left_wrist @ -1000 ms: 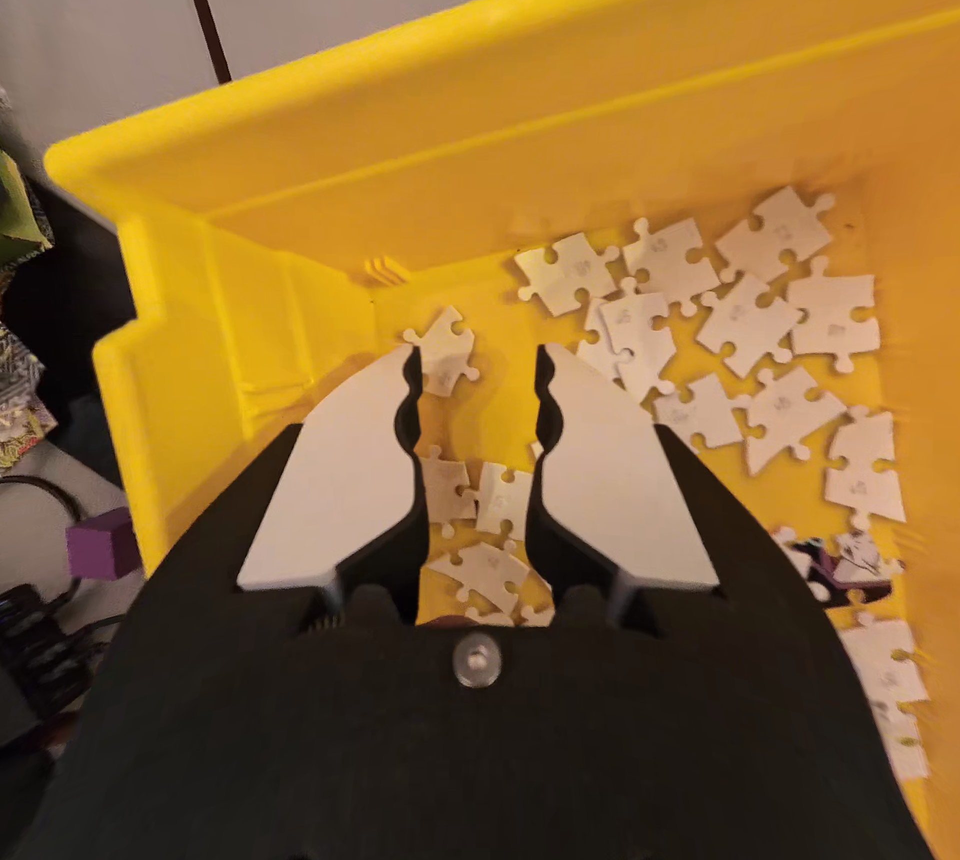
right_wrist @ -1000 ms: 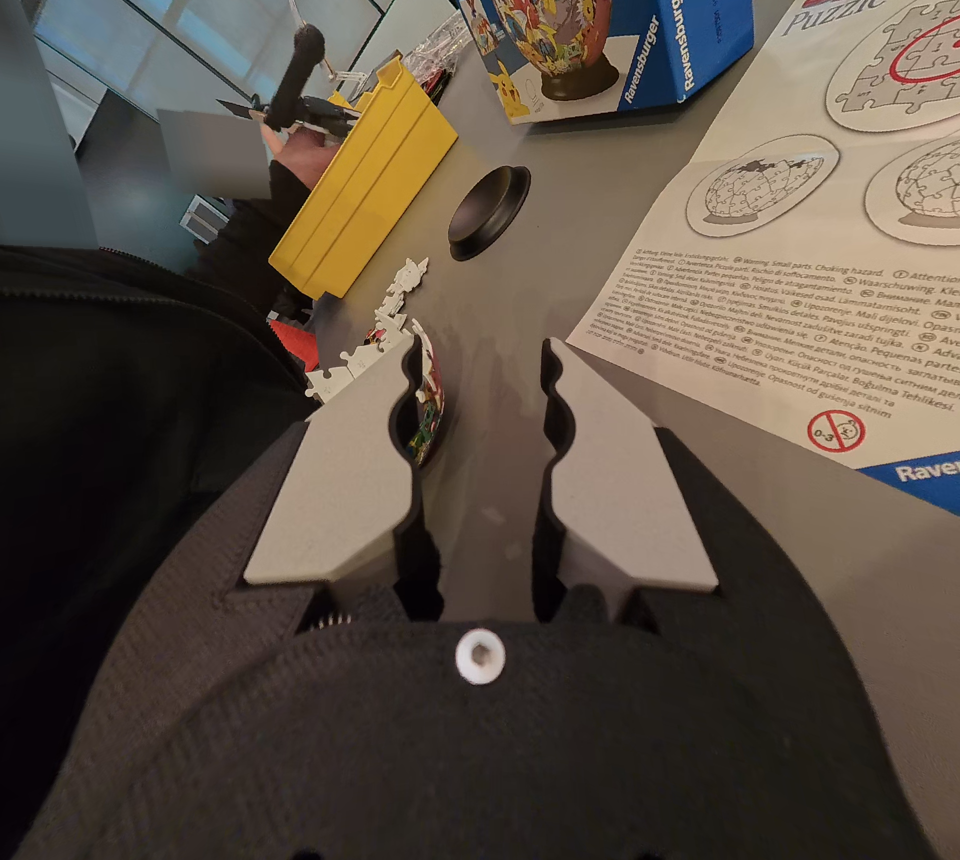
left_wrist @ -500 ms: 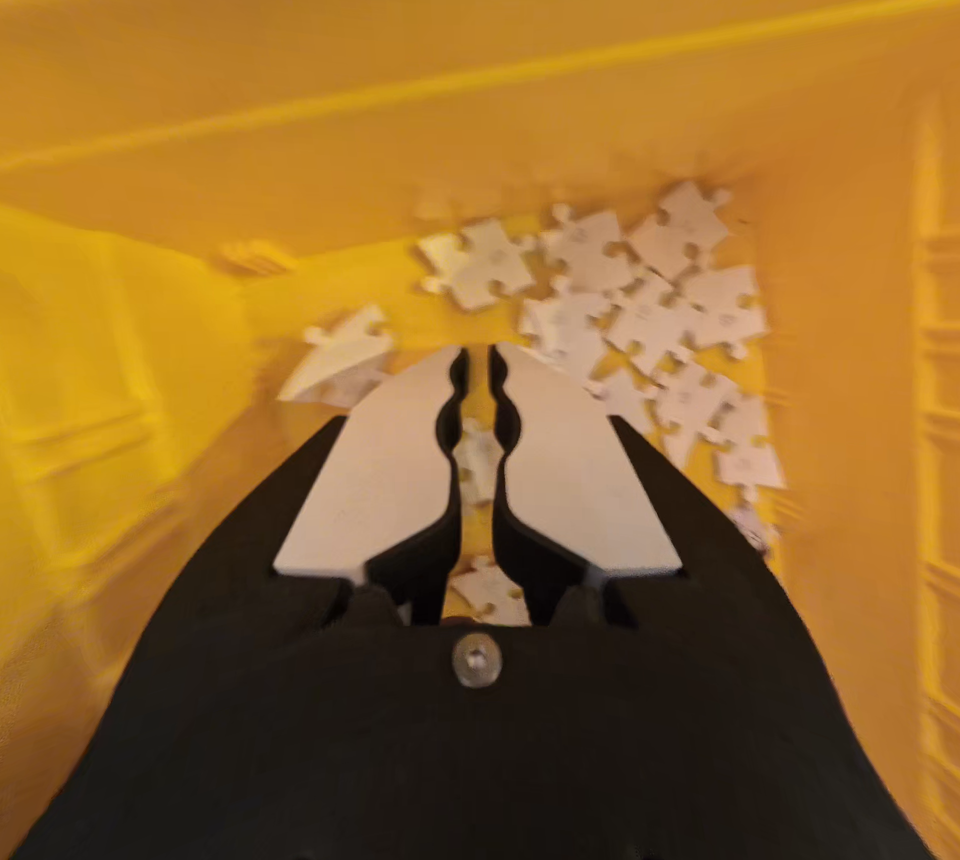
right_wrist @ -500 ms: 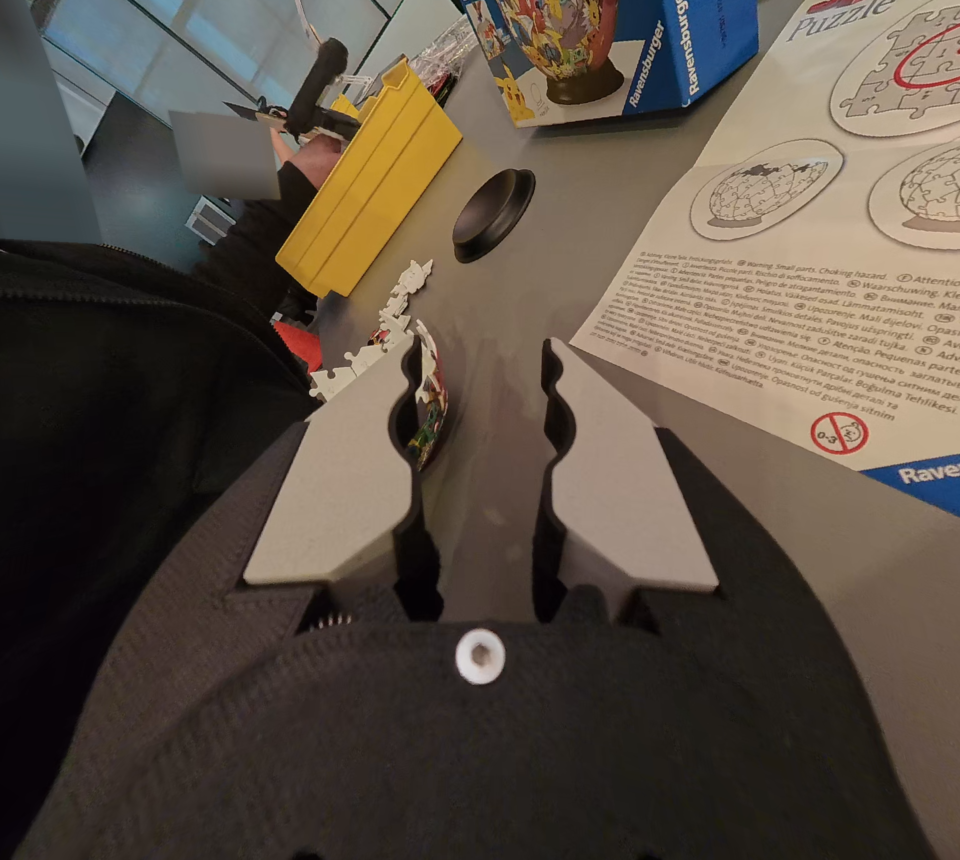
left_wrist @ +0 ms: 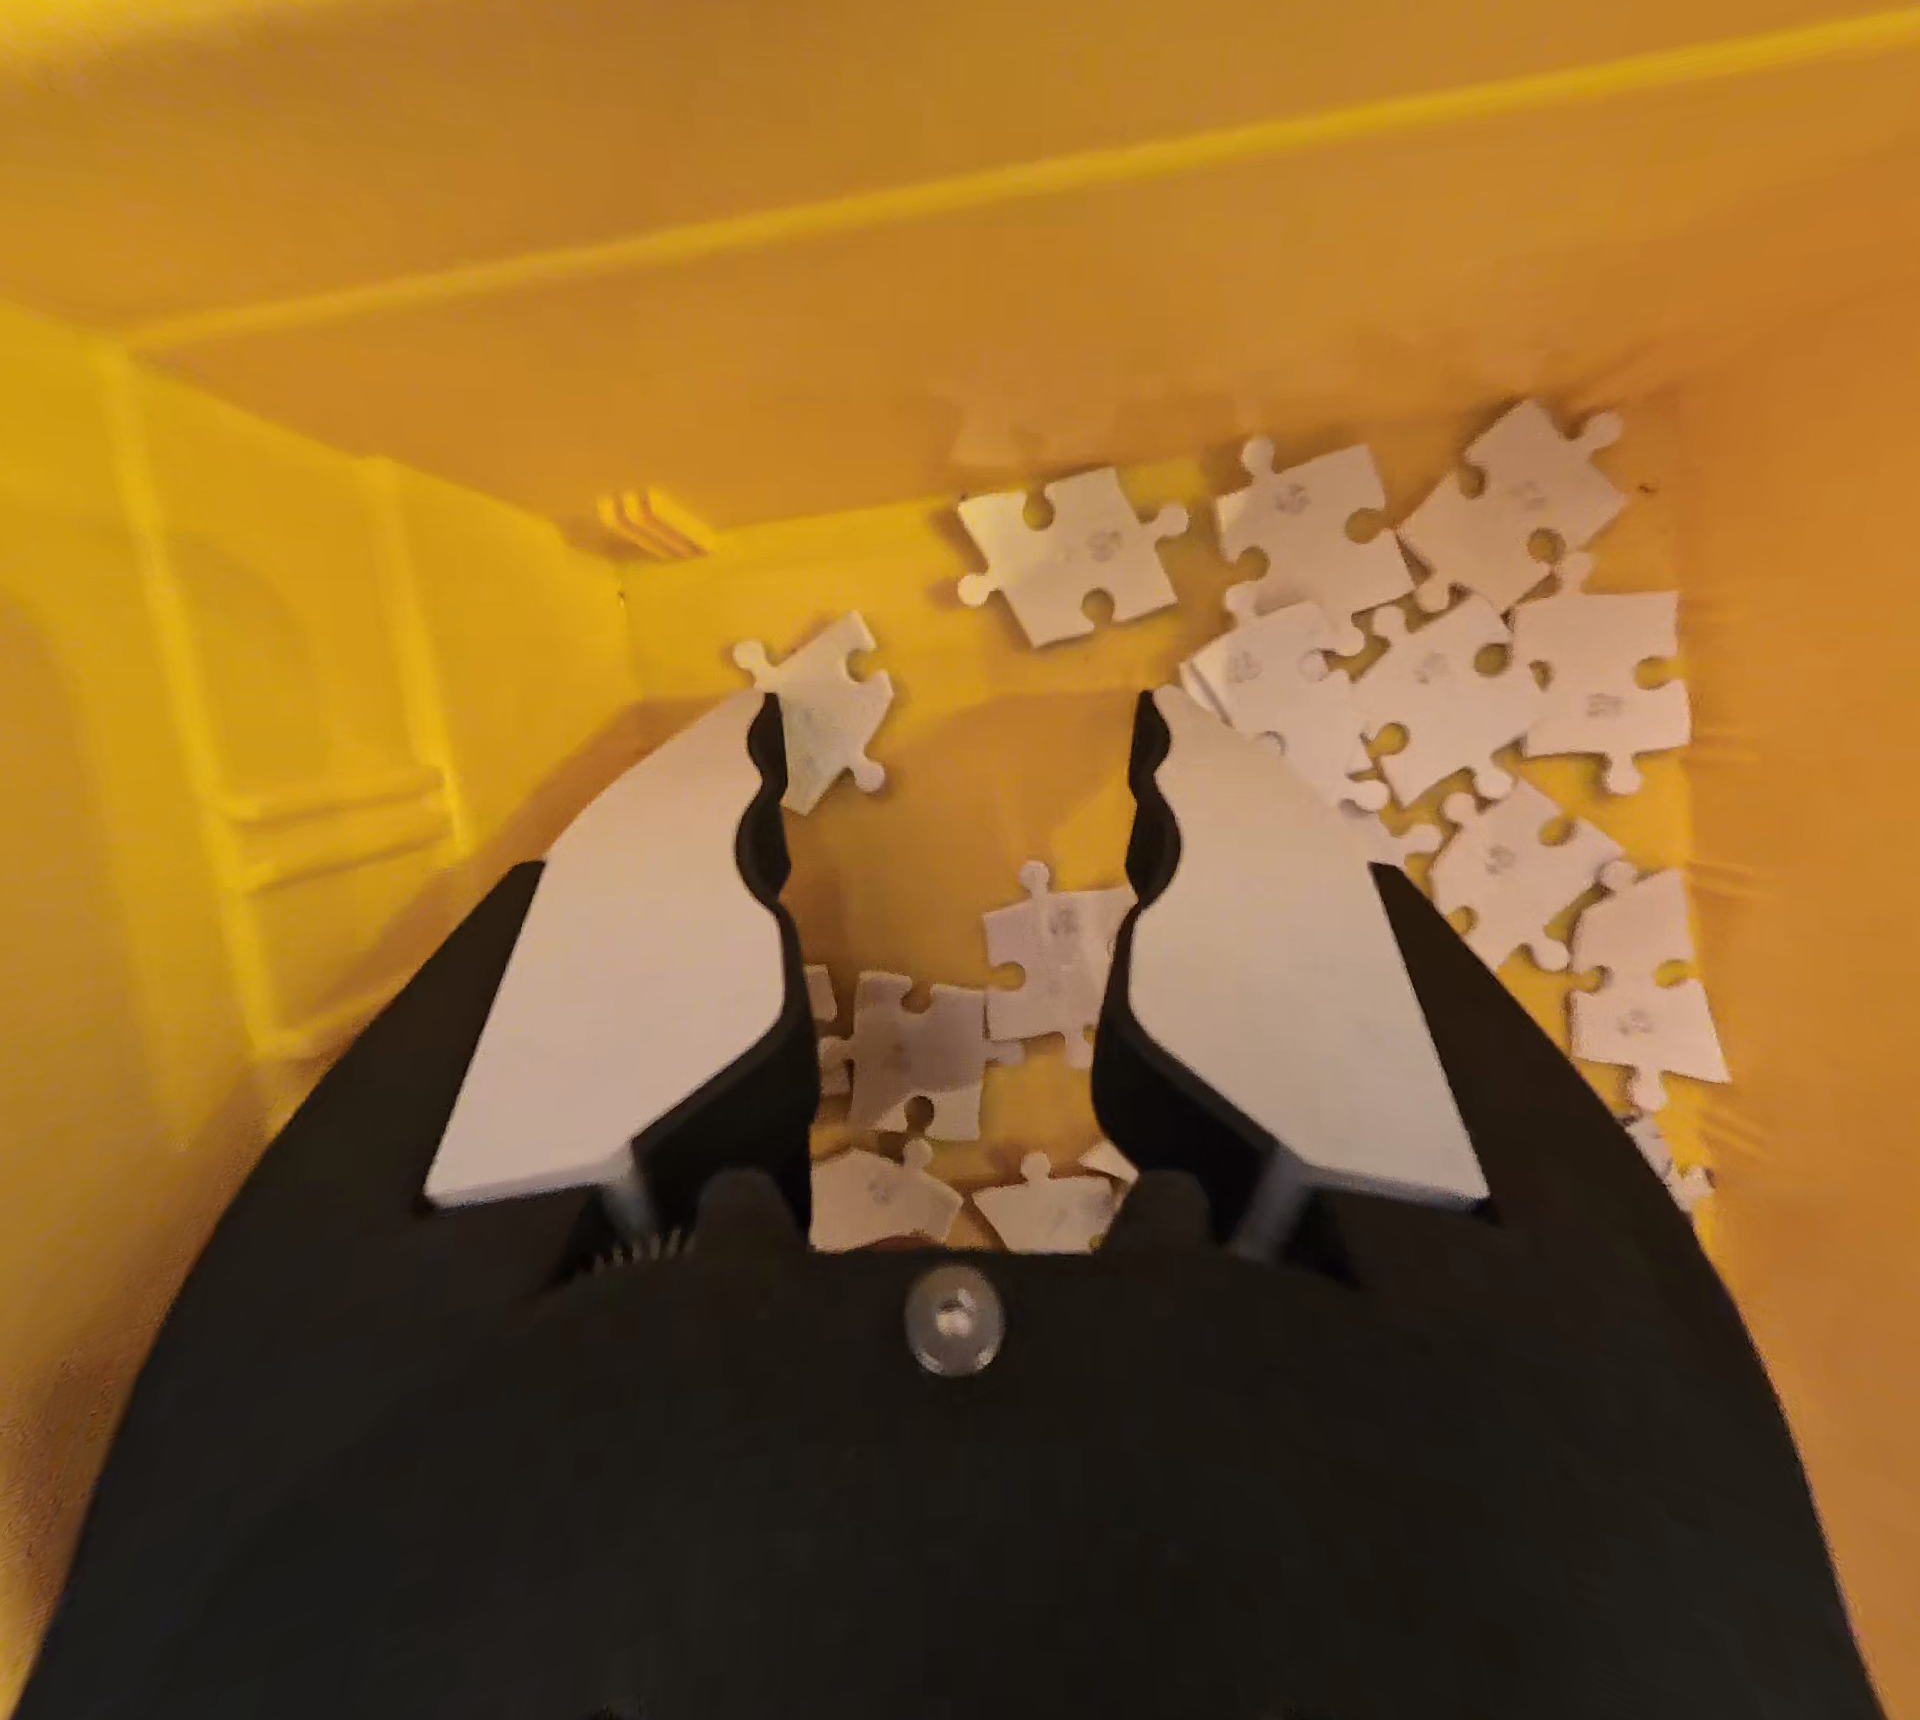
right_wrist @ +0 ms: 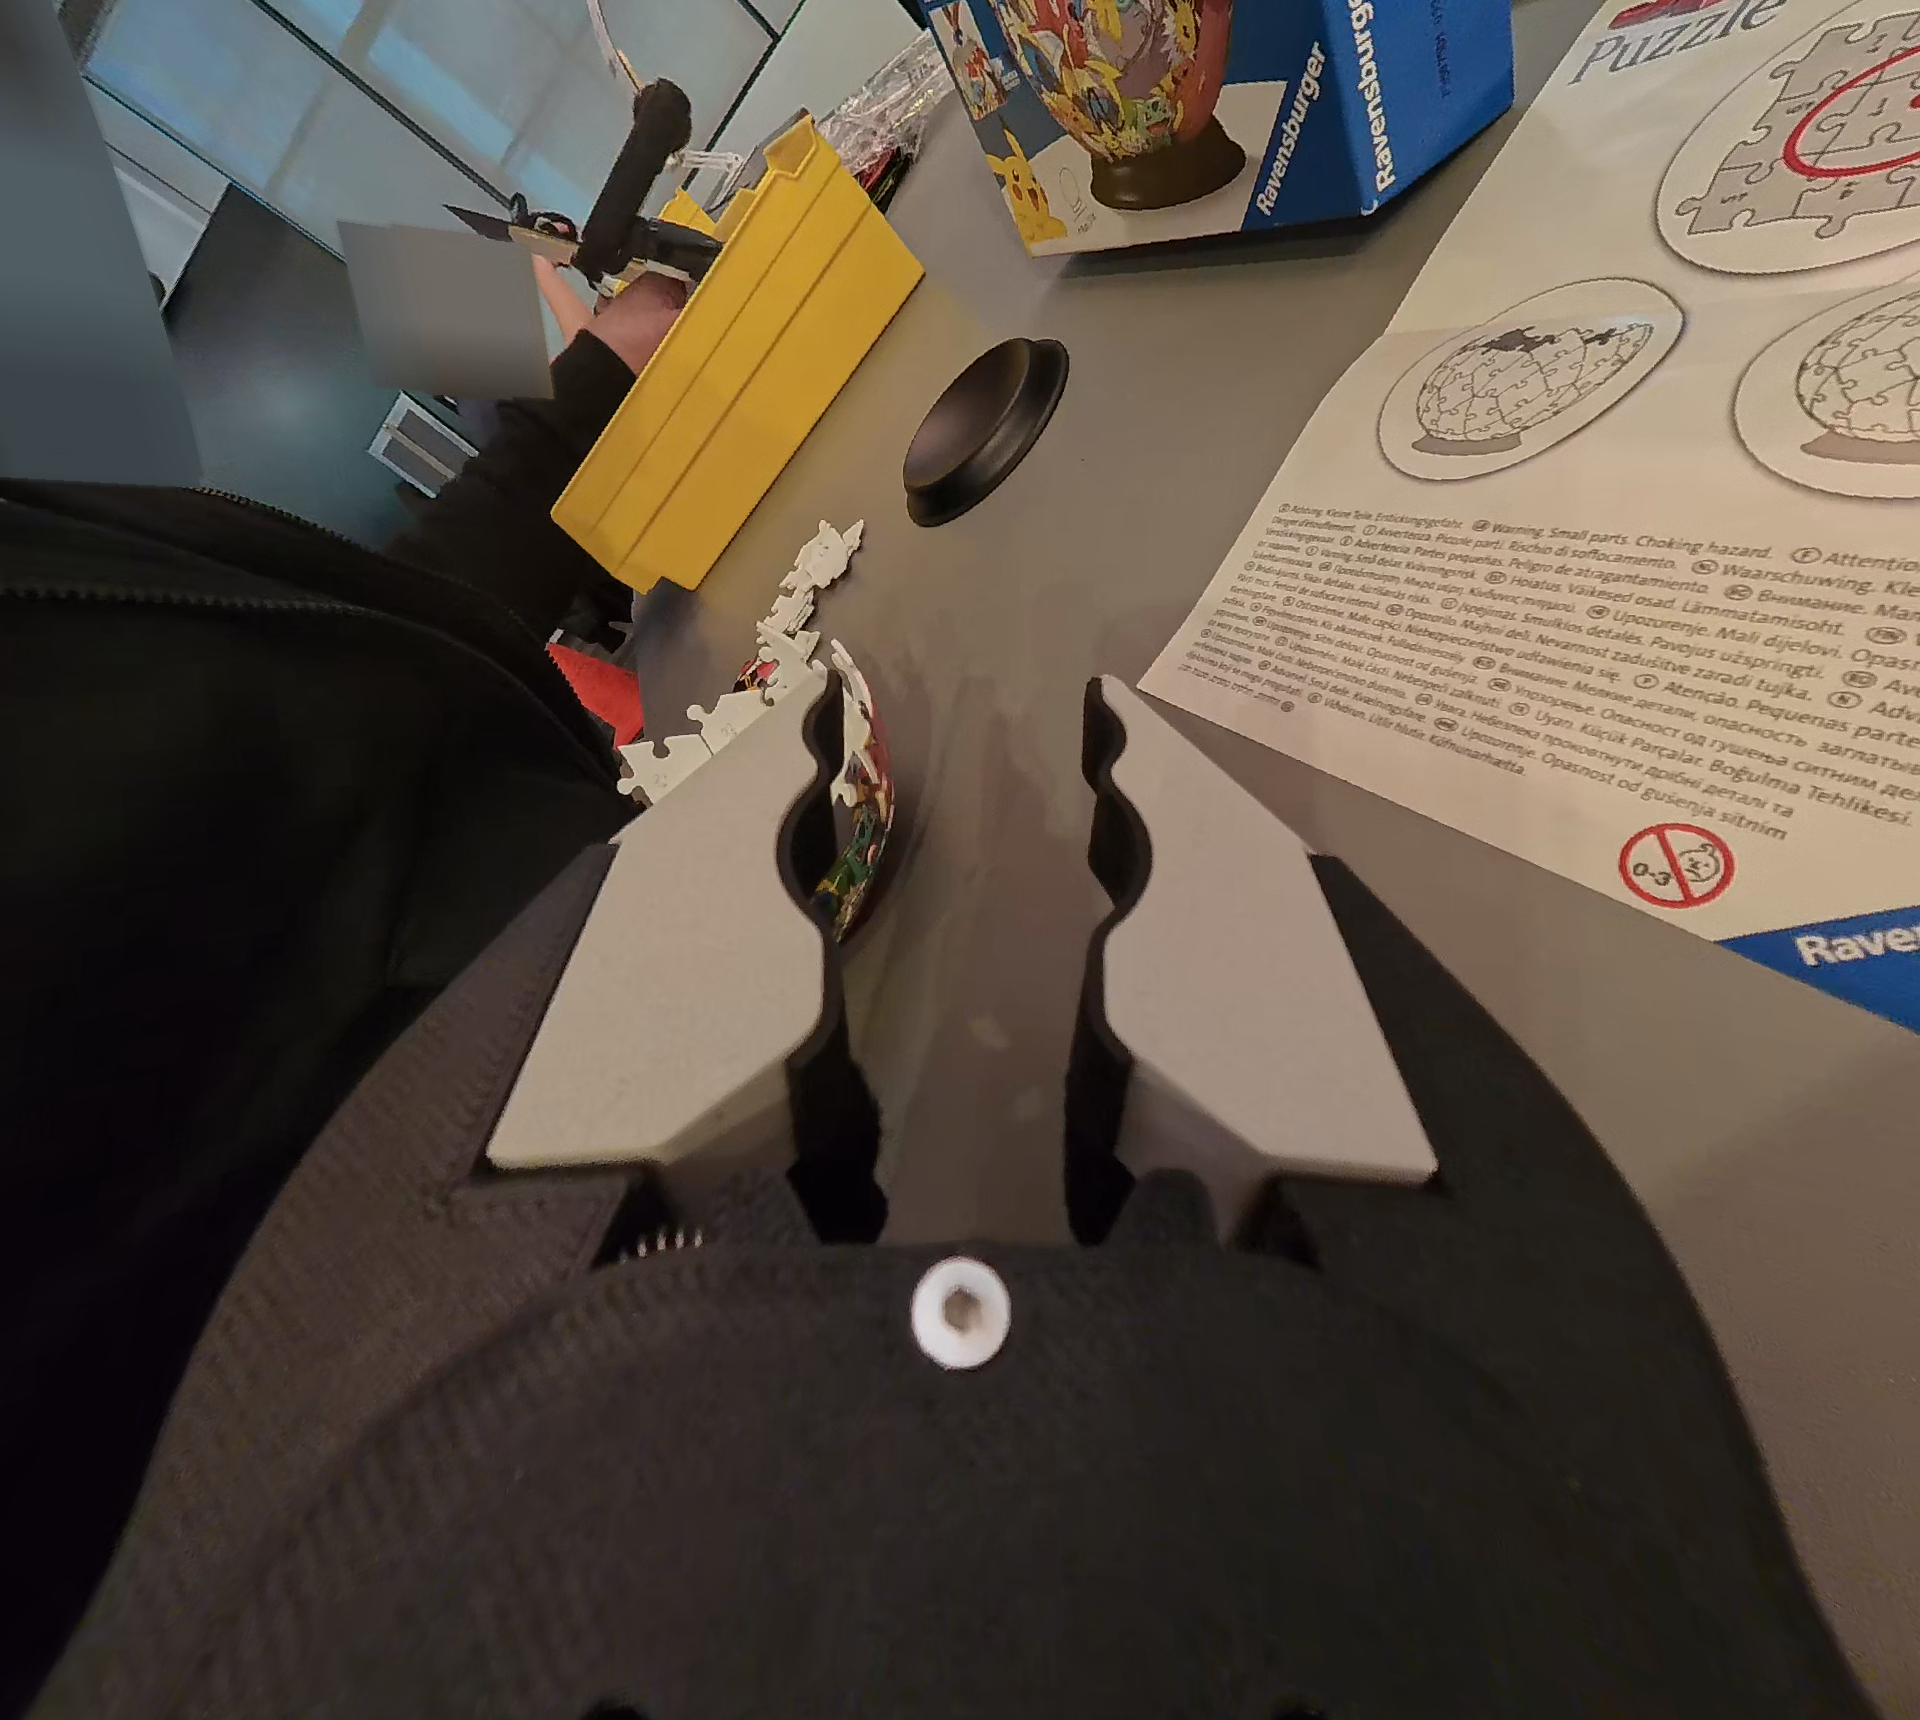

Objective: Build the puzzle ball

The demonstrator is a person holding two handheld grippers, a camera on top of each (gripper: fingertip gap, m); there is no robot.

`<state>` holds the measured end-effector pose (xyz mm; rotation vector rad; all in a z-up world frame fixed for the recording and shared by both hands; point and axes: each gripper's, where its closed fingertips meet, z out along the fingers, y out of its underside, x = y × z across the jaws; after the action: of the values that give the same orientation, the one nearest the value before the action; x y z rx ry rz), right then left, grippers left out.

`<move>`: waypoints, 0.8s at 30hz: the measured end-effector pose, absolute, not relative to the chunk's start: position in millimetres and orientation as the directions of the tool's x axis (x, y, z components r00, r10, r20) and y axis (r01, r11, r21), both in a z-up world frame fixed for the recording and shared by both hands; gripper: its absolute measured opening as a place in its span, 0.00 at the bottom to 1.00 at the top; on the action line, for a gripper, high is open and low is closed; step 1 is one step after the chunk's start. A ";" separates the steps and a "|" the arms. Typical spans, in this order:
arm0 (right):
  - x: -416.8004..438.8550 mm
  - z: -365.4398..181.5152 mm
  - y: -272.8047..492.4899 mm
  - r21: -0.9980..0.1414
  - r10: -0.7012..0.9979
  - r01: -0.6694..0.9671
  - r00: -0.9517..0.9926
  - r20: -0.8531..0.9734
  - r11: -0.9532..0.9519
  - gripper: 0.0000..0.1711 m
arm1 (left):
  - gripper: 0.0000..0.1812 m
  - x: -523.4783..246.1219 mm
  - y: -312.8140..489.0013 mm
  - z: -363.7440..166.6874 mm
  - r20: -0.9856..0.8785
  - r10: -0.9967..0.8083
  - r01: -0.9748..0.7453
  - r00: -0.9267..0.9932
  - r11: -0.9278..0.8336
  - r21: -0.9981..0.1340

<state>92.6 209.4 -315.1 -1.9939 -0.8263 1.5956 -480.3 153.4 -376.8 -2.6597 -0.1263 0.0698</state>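
Note:
My left gripper (left_wrist: 951, 704) is open and empty, inside the yellow bin (left_wrist: 935, 143). Several white face-down puzzle pieces (left_wrist: 1434, 683) lie on the bin floor, most to the right of the fingers; one piece (left_wrist: 831, 714) lies by the left fingertip and a few (left_wrist: 1039, 953) lie between the fingers. My right gripper (right_wrist: 956, 694) is open and empty, low over the grey table. A partly built curved section of the puzzle ball (right_wrist: 857, 797) stands just beside its left finger, with a strip of joined white pieces (right_wrist: 790, 621) behind it.
In the right wrist view the yellow bin (right_wrist: 748, 382) stands at the table's left edge, with the other gripper (right_wrist: 623, 216) and a hand over it. A black round stand (right_wrist: 987, 434), the blue puzzle box (right_wrist: 1195, 8) and a printed instruction sheet (right_wrist: 1558, 527) lie beyond. About 60 cm separates my left fingertips from my right.
My left gripper dipped deeper into the bin with its jaws nearly shut, then drew back a little and opened wide. The right gripper has hardly moved.

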 end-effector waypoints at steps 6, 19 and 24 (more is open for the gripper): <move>92.7 -314.3 209.0 -0.676 0.696 0.170 0.144 -0.703 -0.717 0.27 | 0.28 -478.1 151.3 -375.9 -0.010 0.121 0.104 0.993 -0.887 -0.449; 92.8 -314.2 209.2 -0.675 0.696 0.169 0.143 -0.704 -0.718 0.27 | 0.27 -441.0 141.6 -373.5 -0.038 -0.076 -0.085 0.996 -0.898 -0.431; 92.7 -314.2 208.9 -0.677 0.698 0.170 0.144 -0.701 -0.716 0.27 | 0.31 -439.8 144.9 -377.1 0.000 -0.068 -0.062 0.998 -0.906 -0.418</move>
<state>92.7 208.9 -314.2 -1.9876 -0.8286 1.6005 -439.8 144.9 -377.1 -2.7087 0.0925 -0.0206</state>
